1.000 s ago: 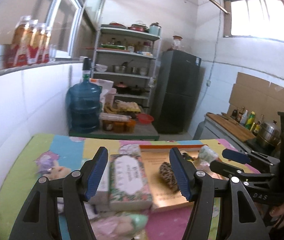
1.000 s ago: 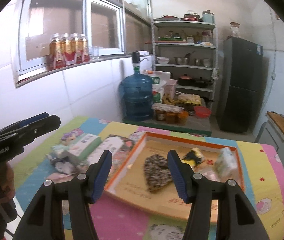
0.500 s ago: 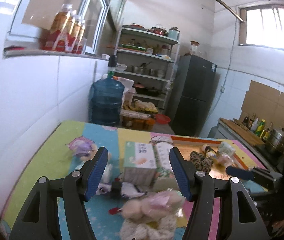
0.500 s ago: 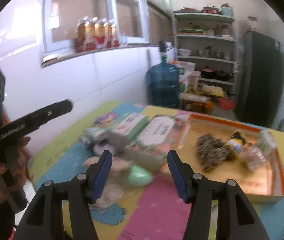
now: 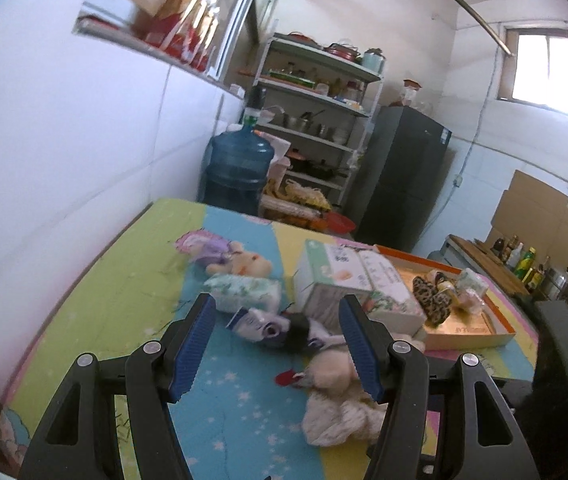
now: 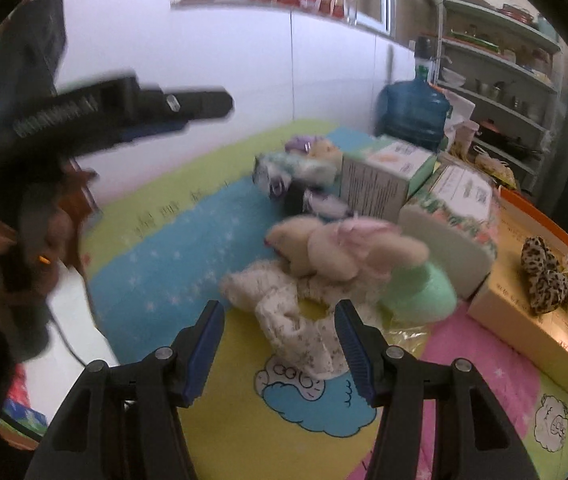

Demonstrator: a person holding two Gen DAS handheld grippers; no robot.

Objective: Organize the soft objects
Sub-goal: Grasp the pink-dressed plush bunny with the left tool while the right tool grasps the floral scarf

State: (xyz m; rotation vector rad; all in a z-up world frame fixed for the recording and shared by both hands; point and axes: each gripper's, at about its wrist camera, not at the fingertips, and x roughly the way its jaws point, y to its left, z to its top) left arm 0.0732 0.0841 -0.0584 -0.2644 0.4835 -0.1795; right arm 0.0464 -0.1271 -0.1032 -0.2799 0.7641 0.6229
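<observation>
A pile of soft things lies on the colourful mat: a cream plush toy [image 6: 316,248] with a green part [image 6: 424,288], a printed white cloth [image 6: 296,320], a small beige plush [image 5: 244,264] and a black-and-white soft toy [image 5: 280,328]. My left gripper [image 5: 278,344] is open and empty, held above the black-and-white toy. My right gripper [image 6: 280,350] is open and empty, just before the white cloth. An orange-rimmed tray [image 5: 468,328] at the right holds a leopard-print item [image 5: 432,300]. The left gripper's body [image 6: 124,112] shows in the right wrist view.
Two tissue boxes [image 5: 336,284] stand between the pile and the tray. A tissue pack [image 5: 244,296] lies by the beige plush. A white tiled wall [image 5: 84,160] borders the mat's left side. A blue water jug [image 5: 240,168], shelves and a dark fridge [image 5: 404,184] stand behind.
Both grippers have swung left, away from the tray and toward the pile of soft toys. Both stayed open and empty.
</observation>
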